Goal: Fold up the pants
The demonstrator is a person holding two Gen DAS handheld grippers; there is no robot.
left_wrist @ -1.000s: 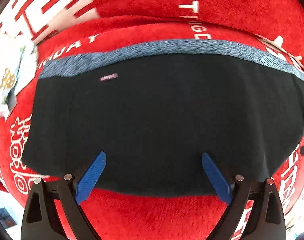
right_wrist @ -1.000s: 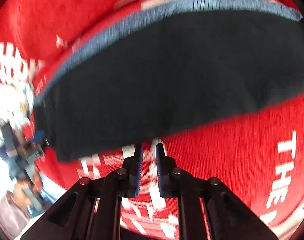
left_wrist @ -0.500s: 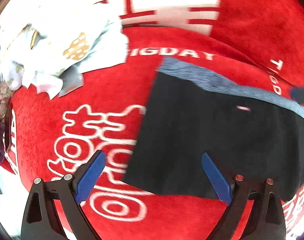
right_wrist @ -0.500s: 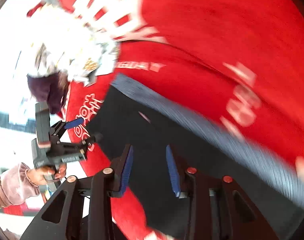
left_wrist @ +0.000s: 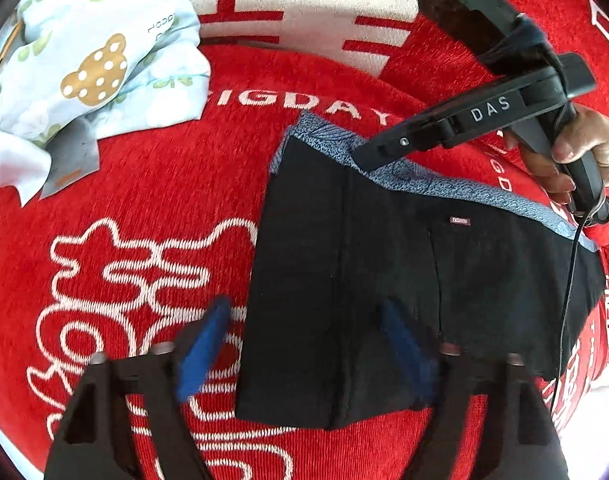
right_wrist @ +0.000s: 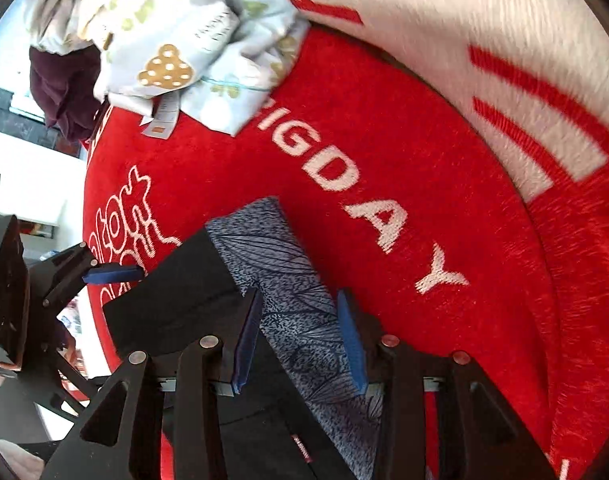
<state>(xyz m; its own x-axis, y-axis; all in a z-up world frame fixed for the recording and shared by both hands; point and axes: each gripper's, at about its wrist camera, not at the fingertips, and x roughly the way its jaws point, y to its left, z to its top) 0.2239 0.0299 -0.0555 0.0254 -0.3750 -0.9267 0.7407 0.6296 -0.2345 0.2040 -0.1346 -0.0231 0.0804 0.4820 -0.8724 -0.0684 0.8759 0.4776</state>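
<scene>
Black pants with a blue-grey patterned waistband lie folded flat on a red blanket. My left gripper hangs over their left end; its jaws are closing, with the pants' near left edge between them and the pads not pressing. My right gripper stands open astride the waistband near its corner, over the black cloth. In the left wrist view a hand holds the right gripper's black body. One of the left gripper's blue fingers shows at the pants' far corner.
A crumpled light blue cloth with a bear print lies at the blanket's far left, also in the right wrist view. A dark maroon garment sits beside it. A thin cable hangs across the pants' right end.
My left gripper slid from the middle of the pants to their left end and its jaws narrowed. My right gripper swung across, rolled, opened from shut and now straddles the waistband.
</scene>
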